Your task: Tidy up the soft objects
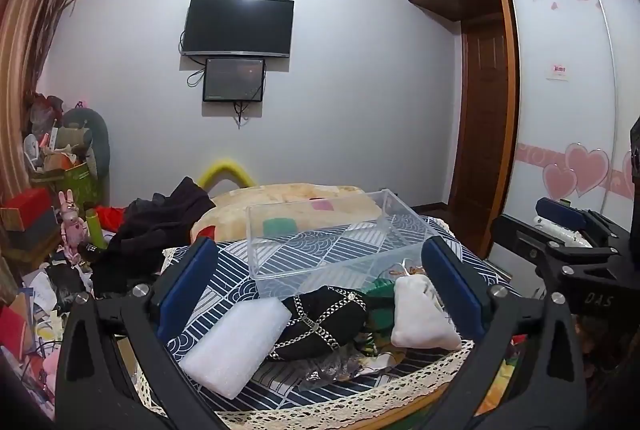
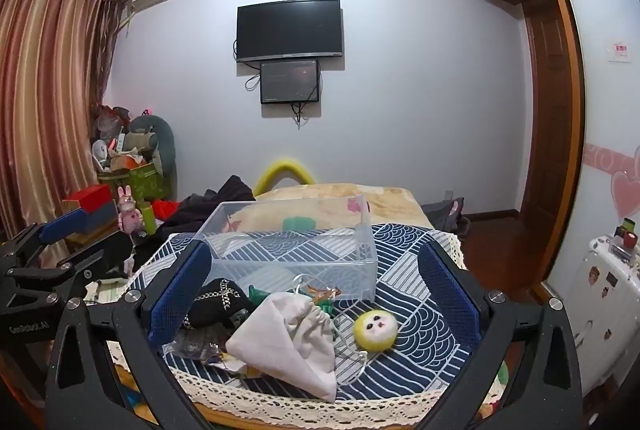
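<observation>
A clear plastic box [image 1: 384,226] [image 2: 360,242] stands empty on a blue patterned cloth [image 1: 236,262] [image 2: 420,310]. In front of it lie a white foam block [image 1: 236,342], a black chain-patterned pouch [image 1: 320,322] [image 2: 218,300], a green item [image 1: 378,300] [image 2: 260,294], a white drawstring bag [image 1: 420,318] [image 2: 292,342] and a yellow round plush face [image 2: 375,326]. My left gripper [image 1: 320,290] is open above the pouch and foam. My right gripper [image 2: 316,294] is open above the bag; it also shows in the left wrist view [image 1: 560,226].
The cloth has a lace edge [image 2: 320,406] near me. A beige blanket [image 2: 328,198] and black clothes [image 1: 160,226] lie behind the box. Clutter and boxes [image 1: 48,214] stand at left. A white cabinet [image 2: 600,310] stands at right.
</observation>
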